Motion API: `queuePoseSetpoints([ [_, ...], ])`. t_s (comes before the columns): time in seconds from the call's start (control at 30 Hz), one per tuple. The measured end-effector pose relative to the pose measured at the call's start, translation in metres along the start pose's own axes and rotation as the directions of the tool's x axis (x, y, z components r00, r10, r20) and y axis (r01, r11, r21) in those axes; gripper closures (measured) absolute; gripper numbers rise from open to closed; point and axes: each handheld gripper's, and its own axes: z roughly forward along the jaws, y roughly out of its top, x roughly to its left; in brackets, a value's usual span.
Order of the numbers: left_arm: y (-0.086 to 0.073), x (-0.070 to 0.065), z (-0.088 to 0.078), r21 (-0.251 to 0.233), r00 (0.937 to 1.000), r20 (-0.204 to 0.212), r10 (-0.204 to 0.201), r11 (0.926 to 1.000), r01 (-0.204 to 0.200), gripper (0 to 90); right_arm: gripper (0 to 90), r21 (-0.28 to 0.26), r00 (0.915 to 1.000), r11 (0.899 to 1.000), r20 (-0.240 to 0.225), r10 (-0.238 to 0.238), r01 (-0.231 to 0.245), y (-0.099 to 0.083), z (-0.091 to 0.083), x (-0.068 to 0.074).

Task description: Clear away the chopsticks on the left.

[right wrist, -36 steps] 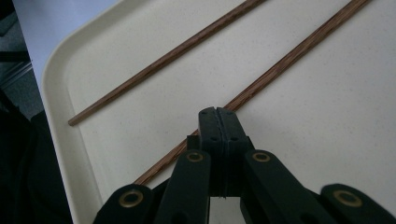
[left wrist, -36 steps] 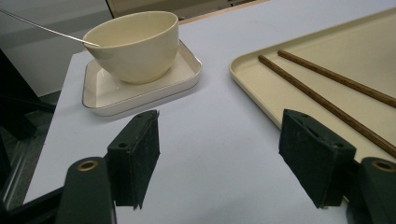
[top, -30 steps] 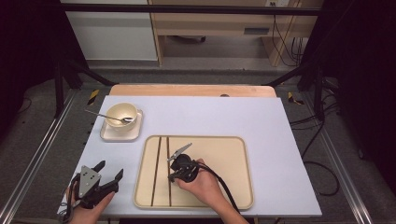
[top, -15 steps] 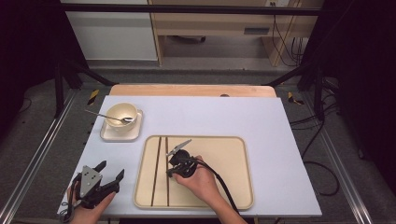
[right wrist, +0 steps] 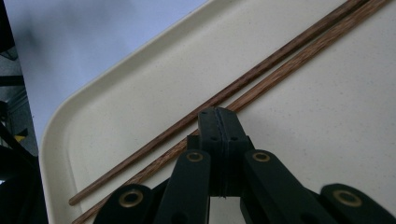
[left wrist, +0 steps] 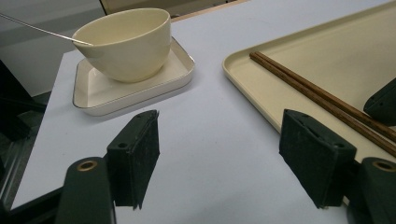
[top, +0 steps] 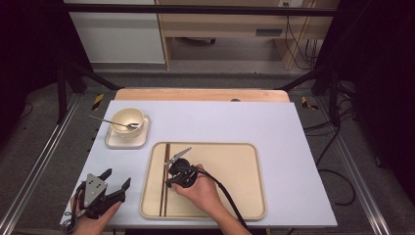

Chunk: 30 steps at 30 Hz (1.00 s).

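A laboratory recording station: a white-topped table [top: 293, 147] stands inside a frame of black struts [top: 63, 88] and aluminium rails [top: 34, 166] on grey carpet, with loose cables [top: 337, 147] trailing across the floor at the right. Behind the table stand a white cabinet [top: 117, 34] and a wooden bench [top: 235, 22], and yellow-black hazard tape [top: 98, 101] marks the floor.

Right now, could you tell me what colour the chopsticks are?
Dark reddish-brown wood chopsticks, clearest in the right gripper view.
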Motion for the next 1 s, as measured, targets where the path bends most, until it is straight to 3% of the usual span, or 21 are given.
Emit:
queuePoseSetpoints([
  [0.53, 0.0, 0.0, 0.0, 0.004, 1.0, 0.0, 0.0, 1.0, 0.0, 28.8, 89.6, 0.001, 0.9998, 1.0, 0.005, -0.017, 0.017, -0.007, -0.007, -0.001],
  [0.73, 0.0, 0.0, 0.0, 0.006, 1.0, -0.002, 0.003, 1.0, -0.003, 28.8, 73.7, -0.01, 0.9994, 1.0, 0.027, -0.023, 0.023, -0.015, -0.017, -0.001],
  [1.0, 0.0, 0.0, 0.001, 0.005, 1.0, 0.003, 0.007, 1.0, -0.007, 28.7, 50.7, -0.104, 0.9993, 0.995, 0.038, -0.004, 0.008, -0.024, -0.037, -0.007],
])
